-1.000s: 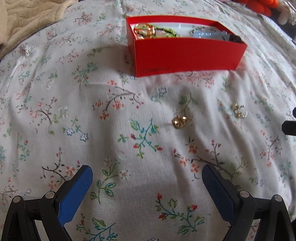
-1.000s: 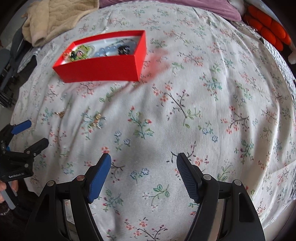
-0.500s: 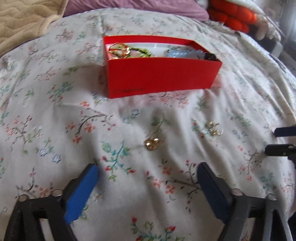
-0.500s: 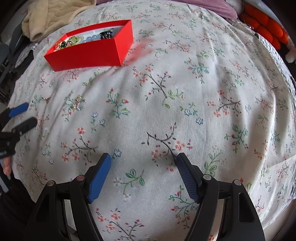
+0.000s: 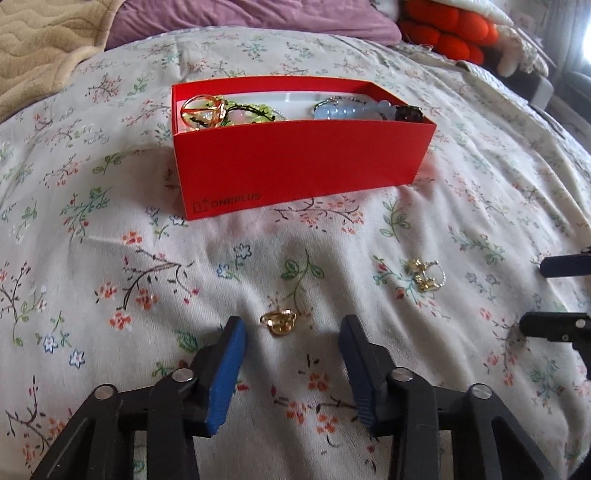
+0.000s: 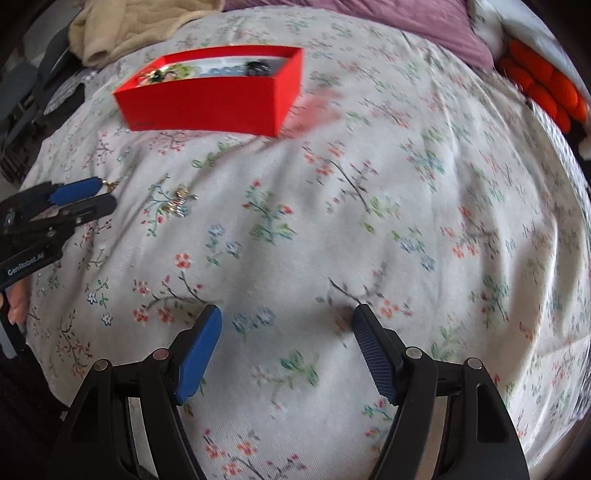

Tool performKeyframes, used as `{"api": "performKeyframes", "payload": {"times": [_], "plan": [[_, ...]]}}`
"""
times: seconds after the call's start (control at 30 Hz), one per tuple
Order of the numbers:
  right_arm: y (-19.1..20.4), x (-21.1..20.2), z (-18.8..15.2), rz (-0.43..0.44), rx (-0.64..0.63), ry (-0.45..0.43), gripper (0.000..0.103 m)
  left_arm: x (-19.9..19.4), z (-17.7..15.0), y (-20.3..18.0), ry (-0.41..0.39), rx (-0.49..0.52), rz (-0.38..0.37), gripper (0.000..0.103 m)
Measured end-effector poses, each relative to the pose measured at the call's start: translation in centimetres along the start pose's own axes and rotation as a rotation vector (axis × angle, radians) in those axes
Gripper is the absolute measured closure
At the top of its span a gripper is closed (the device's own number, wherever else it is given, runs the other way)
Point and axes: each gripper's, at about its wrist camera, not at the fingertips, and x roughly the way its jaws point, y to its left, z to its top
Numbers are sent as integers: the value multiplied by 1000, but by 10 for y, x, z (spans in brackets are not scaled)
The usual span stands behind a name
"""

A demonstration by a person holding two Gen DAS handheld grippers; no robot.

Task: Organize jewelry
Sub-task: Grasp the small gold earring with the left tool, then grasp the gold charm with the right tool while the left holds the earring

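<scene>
A red open box (image 5: 303, 155) stands on the floral bedspread (image 5: 110, 258). It holds a gold hoop piece (image 5: 201, 110), green beads and a pale blue bead string (image 5: 347, 110). A small gold ring (image 5: 279, 322) lies on the cloth between the blue pads of my left gripper (image 5: 291, 328). Its jaws are closing and the pads do not touch the ring. A gold earring cluster (image 5: 424, 275) lies to the right of it. My right gripper (image 6: 287, 317) hangs open over bare cloth with nothing between its fingers. In the right wrist view the box (image 6: 207, 107), the cluster (image 6: 179, 205) and my left gripper (image 6: 105, 194) show at the left.
A beige blanket (image 5: 37, 44), a purple pillow (image 5: 240, 22) and an orange plush cushion (image 5: 443, 33) lie beyond the box. The bed drops off at the left of the right wrist view, where a hand (image 6: 16, 304) holds the left gripper.
My left gripper has tipped and come up to the gold ring, and its jaws have narrowed around it. The right gripper has shifted slightly and stays equally wide.
</scene>
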Motion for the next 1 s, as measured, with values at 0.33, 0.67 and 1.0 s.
{"api": "performKeyframes", "payload": {"times": [0.33,0.67,1.0], "plan": [[30,15,23,-5,-97,-69,27,2,2,0,-10,19,49,90],[47,28,46,0,-136,-92,41,-6,0,3,-1,11,49,90],[64,33,54,34,-192,-98,61,-8,-2,6,2,-4,49,90]]}}
